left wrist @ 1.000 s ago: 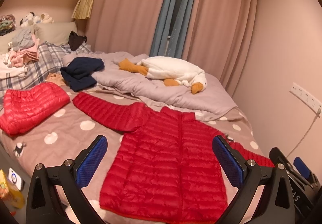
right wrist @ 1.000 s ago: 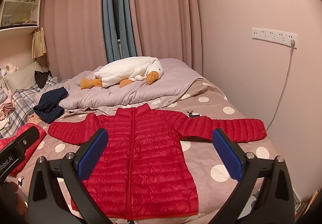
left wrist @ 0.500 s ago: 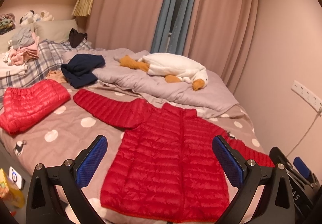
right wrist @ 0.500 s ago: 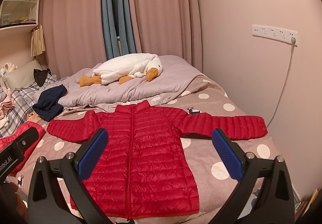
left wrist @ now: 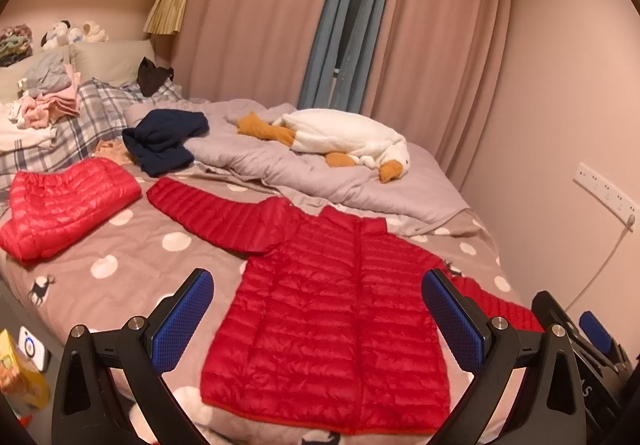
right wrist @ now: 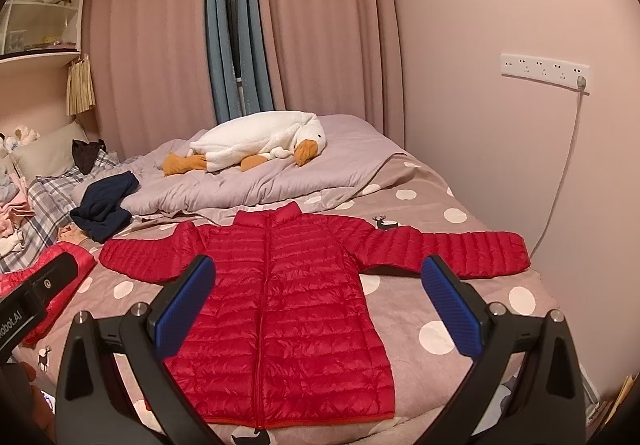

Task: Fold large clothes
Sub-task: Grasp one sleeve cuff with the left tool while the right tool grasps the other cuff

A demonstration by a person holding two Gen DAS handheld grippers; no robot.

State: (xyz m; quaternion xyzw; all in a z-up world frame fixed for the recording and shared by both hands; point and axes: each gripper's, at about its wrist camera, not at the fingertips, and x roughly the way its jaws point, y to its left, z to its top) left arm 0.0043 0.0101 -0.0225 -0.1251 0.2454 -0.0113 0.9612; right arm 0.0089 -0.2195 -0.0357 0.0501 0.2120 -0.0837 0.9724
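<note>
A red quilted puffer jacket (left wrist: pixel 336 309) (right wrist: pixel 280 305) lies flat and front-up on the polka-dot bedspread (left wrist: pixel 132 245), zipped, with both sleeves spread out sideways. My left gripper (left wrist: pixel 316 321) hovers open above its hem, nothing between the blue pads. My right gripper (right wrist: pixel 316 309) is open too, held over the jacket's lower half, empty. The right sleeve (right wrist: pixel 452 249) reaches toward the wall. In the left wrist view the right gripper's body (left wrist: pixel 576 341) shows at the lower right edge.
A second red puffer jacket (left wrist: pixel 60 201), folded, lies at the left. A navy garment (left wrist: pixel 164 141) and a white plush goose (left wrist: pixel 340 137) sit on a rumpled grey duvet (right wrist: pixel 256 185) behind. Clothes are piled on plaid bedding (left wrist: pixel 92 117). A wall with a power strip (right wrist: pixel 544 73) borders the right.
Both grippers have drawn back and risen slightly from the bed; the jacket sits a little lower and farther in both views. The jacket itself has not moved. Both stay open.
</note>
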